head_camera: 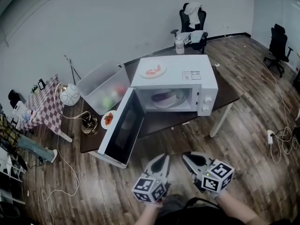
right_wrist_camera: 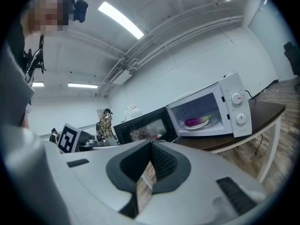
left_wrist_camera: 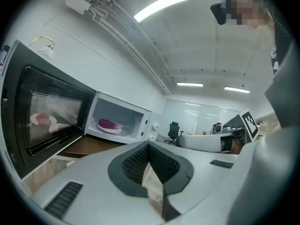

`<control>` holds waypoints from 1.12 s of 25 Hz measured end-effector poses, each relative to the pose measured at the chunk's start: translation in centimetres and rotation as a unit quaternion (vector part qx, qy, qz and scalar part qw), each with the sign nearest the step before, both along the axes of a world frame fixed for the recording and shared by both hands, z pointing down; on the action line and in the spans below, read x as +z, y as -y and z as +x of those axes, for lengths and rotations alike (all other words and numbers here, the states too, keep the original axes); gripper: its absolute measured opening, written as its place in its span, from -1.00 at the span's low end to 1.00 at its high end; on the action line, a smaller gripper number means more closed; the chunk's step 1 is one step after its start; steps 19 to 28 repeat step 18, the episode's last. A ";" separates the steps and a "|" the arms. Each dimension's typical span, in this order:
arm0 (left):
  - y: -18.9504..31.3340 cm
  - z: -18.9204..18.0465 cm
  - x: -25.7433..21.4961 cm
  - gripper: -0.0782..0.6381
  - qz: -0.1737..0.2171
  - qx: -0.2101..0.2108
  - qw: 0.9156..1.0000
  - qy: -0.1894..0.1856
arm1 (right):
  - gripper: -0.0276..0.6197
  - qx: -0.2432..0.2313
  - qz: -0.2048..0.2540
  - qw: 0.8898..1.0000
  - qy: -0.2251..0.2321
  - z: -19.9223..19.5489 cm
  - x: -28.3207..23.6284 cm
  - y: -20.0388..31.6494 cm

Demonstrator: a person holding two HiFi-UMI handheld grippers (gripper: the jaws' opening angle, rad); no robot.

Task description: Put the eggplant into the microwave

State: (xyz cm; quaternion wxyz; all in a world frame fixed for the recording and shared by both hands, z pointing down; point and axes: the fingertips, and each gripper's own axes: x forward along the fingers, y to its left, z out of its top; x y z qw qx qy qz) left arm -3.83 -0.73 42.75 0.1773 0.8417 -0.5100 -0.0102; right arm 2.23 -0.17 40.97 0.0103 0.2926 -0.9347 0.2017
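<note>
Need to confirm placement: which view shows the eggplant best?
The right gripper view: the eggplant lies on a plate in the open microwave, green tip visible. Left gripper view shows it smaller; head view, dim.

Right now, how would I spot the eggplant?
Find the white microwave on the dark table, its door open. Inside, on a white plate, lies the eggplant. It is the only purple thing; the plate on top and the plate beside the door hold red food.
</note>
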 end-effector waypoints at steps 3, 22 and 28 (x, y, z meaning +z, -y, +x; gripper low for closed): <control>-1.4 0.8 0.1 -0.78 -0.006 0.003 1.000 -0.014 | -0.91 0.005 -0.010 1.000 0.000 0.8 0.1 -1.6; -9.9 3.6 -0.1 -0.78 -0.019 -0.006 0.999 -0.032 | -0.91 -0.021 -0.034 0.999 -0.014 4.4 1.2 -10.8; -9.9 3.6 -0.1 -0.78 -0.019 -0.006 0.999 -0.032 | -0.91 -0.021 -0.034 0.999 -0.014 4.4 1.2 -10.8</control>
